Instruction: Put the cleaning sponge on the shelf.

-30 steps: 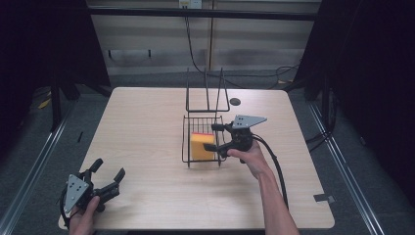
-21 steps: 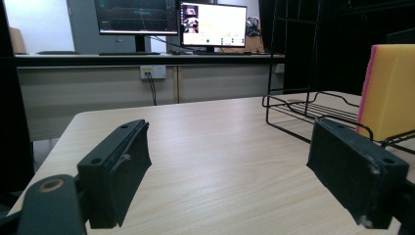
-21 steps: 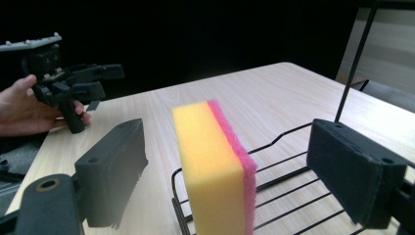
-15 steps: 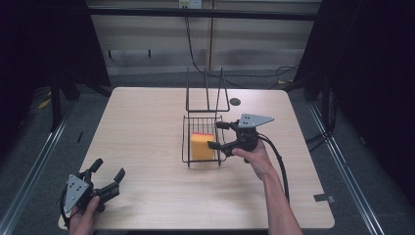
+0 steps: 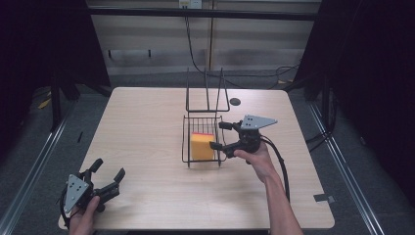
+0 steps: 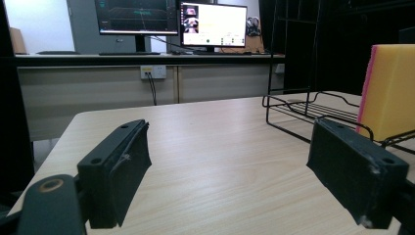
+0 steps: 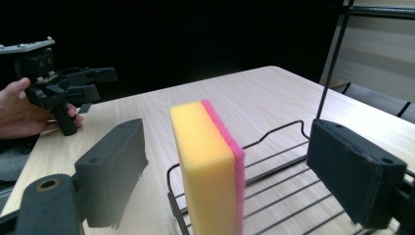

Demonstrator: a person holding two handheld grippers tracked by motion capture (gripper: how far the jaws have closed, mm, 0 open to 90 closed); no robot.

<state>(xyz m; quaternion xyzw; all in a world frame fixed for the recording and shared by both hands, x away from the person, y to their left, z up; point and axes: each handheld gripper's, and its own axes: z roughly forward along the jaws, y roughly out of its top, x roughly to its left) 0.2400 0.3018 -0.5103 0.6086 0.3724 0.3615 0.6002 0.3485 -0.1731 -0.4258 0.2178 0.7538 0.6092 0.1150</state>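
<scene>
1. The right gripper [image 5: 219, 135] sits at the right side of the wire rack [image 5: 202, 120], jaws spread wide with nothing between them. They point at the sponge [image 5: 202, 146] without touching it.
2. The left gripper [image 5: 108, 174] rests at the near left corner of the table [image 5: 142, 122], well apart from the rack, jaws also wide and empty.
3. The sponge stands on its narrow edge inside the rack's low basket, near the front rail. It has a thick yellow foam body and a thin pink layer on one face.
4. I'd say the likely trouble is a topple. The sponge is balanced upright on thin rods, so a nudge from one jaw before the other closes could tip it flat or wedge it against the wires.
5. A jaw could also catch a rail, and the light rack would then slide or lift off the smooth wood-grain top.
6. The foam is soft, so a hard squeeze will crush it. The jaws are flat, matt black blocks, and the rack is thin black wire with a tall looped back.
</scene>
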